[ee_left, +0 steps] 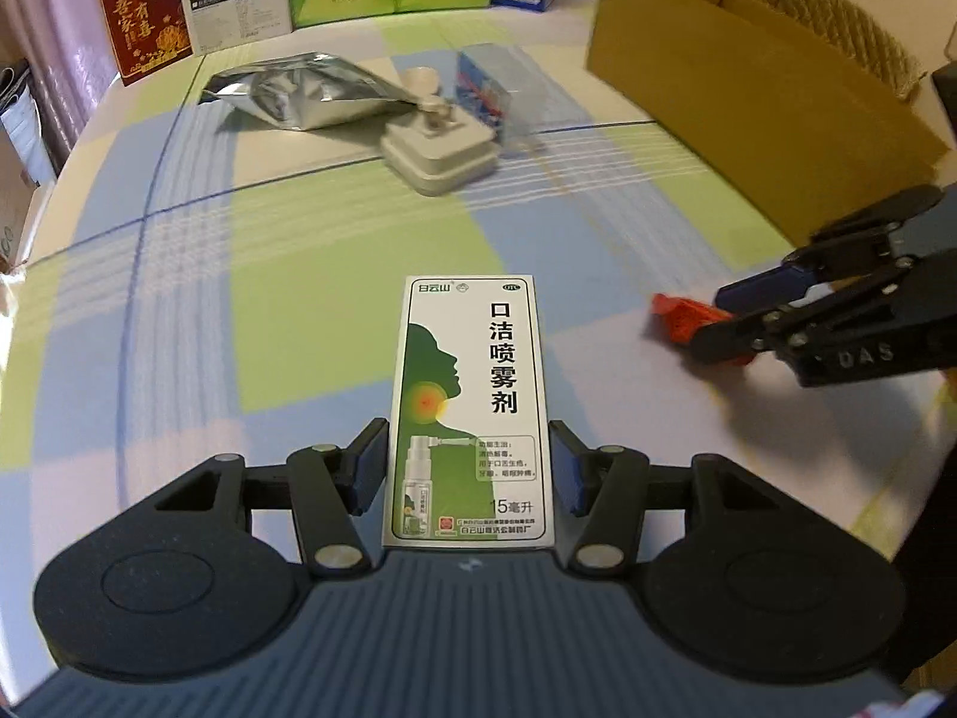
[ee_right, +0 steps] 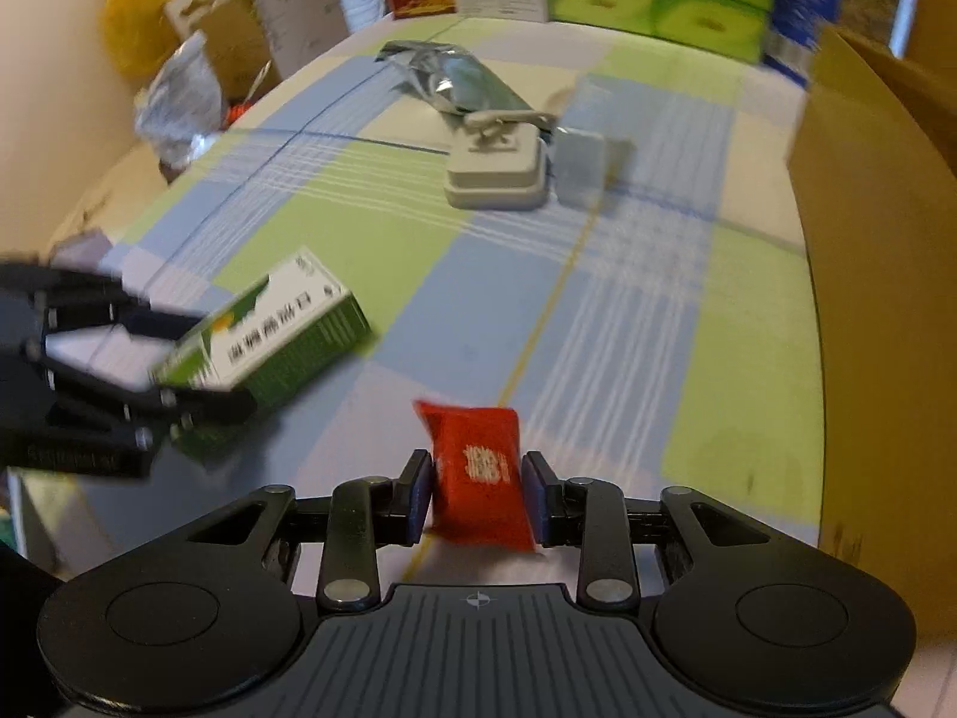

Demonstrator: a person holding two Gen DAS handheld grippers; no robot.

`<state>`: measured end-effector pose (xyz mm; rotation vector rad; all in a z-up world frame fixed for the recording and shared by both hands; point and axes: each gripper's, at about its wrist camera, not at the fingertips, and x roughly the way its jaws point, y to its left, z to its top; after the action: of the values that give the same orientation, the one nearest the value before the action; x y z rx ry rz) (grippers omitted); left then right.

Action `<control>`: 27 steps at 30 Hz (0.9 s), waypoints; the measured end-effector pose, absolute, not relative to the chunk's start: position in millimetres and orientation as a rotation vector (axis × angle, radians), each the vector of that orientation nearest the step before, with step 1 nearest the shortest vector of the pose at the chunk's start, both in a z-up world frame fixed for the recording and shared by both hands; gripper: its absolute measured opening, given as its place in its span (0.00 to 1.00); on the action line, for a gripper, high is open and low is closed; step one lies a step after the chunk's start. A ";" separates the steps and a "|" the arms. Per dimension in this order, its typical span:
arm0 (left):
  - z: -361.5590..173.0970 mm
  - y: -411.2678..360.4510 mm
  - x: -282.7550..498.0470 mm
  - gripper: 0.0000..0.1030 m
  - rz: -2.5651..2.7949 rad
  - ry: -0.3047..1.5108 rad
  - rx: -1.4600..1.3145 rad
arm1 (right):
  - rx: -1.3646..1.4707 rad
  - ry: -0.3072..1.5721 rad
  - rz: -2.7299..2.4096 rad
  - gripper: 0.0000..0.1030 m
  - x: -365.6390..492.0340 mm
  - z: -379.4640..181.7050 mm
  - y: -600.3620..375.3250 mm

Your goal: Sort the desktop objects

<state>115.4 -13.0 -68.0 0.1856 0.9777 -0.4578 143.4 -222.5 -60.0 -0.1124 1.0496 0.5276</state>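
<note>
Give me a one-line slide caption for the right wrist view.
Right claw grips a red packet while the left claw holds a green-and-white spray box above the checked tablecloth.

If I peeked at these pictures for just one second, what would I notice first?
Probably the green and white spray box, big and close between the left gripper's fingers. Next, the bright red packet pinched by the right gripper above the checked tablecloth. Farther back lies a shiny silver foil bag, with a tall cardboard box on the right.
</note>
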 end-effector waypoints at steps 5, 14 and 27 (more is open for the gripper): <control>-73.8 -17.4 94.1 0.51 -0.407 0.939 0.117 | 0.000 1.008 0.531 0.59 121.5 -61.4 -245.8; -60.6 -20.7 99.7 0.57 -0.392 0.853 0.087 | 0.064 0.914 0.538 0.58 122.7 -67.2 -251.5; -75.3 -28.9 108.7 0.57 -0.399 0.899 0.119 | -0.008 0.917 0.510 0.29 125.4 -77.0 -236.4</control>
<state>108.7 -28.9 -75.3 0.1190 0.8986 -0.3989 125.4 -236.4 -77.0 -0.0076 0.9175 0.5095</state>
